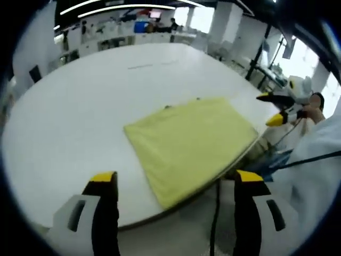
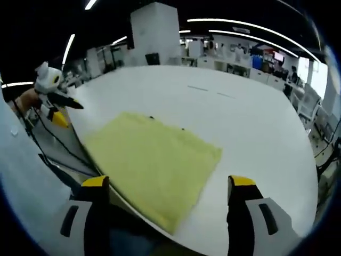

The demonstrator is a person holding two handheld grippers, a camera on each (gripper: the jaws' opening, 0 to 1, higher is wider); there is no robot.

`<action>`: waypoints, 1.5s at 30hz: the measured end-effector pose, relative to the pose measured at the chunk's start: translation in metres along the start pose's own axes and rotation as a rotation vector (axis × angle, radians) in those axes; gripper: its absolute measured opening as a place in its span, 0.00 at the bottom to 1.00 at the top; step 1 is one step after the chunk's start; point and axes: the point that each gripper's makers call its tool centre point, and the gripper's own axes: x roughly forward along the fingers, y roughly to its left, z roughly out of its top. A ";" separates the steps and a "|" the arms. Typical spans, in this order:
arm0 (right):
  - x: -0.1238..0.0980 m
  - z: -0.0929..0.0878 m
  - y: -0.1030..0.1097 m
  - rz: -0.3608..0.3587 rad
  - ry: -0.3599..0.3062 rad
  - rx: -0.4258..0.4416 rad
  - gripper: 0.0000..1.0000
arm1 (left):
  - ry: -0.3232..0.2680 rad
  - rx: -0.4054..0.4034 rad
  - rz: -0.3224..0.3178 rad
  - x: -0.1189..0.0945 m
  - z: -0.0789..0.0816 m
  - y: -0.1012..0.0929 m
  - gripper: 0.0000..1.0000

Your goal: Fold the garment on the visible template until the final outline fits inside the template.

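The left gripper (image 1: pixel 177 183) held its fingers spread wide and empty, as did the right gripper (image 2: pixel 168 186), both hanging off the near edge of the tabletop (image 1: pixel 80 106). Toward twelve o'clock from each, the yellow garment (image 1: pixel 192 144) lay flat as a neat rectangle near that edge, apparently already folded. No template outline could be made out beneath it, so whether the fit was reached stayed uncertain. By my judgement, little or nothing remained but checking.

No legible text, labels or numbers anywhere
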 end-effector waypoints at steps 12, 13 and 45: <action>-0.017 0.018 0.001 -0.012 -0.025 0.003 1.00 | -0.060 0.020 -0.020 -0.012 0.015 -0.010 1.00; -0.019 0.019 0.000 -0.015 -0.022 0.002 1.00 | -0.050 0.023 -0.011 -0.012 0.014 -0.008 1.00; -0.020 0.012 -0.001 -0.016 0.008 0.003 1.00 | 0.002 0.031 -0.001 -0.014 0.009 -0.007 1.00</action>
